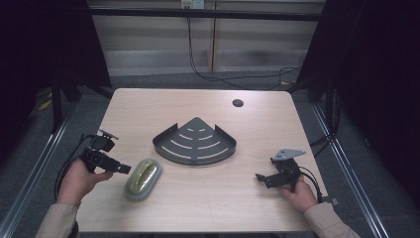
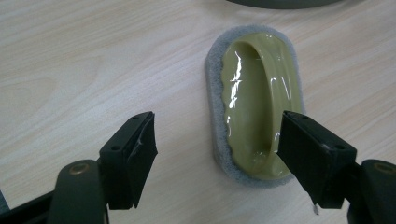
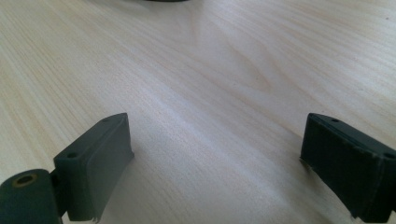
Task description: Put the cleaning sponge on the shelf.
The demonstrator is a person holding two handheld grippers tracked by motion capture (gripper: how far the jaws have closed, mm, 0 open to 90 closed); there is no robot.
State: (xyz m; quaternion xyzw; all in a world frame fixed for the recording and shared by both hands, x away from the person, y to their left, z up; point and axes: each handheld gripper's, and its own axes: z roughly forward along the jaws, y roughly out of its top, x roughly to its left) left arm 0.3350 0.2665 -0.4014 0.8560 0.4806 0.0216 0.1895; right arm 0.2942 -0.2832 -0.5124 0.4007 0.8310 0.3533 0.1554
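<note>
A scrubbing pad with an olive-green plastic handle on a grey sponge base lies on the wooden table, left of centre. My left gripper stands open just left of the pad, its jaws wide apart; in the left gripper view the right jaw overlaps the pad's near end, and I cannot tell whether it touches. A dark grey corner shelf tray with slots sits at the middle of the table. My right gripper is open over bare wood at the right, nothing between its jaws.
A round cable hole is in the table near its far edge. Black cables run over the floor behind the table. Metal rails flank both sides. A hand holds each gripper near the front edge.
</note>
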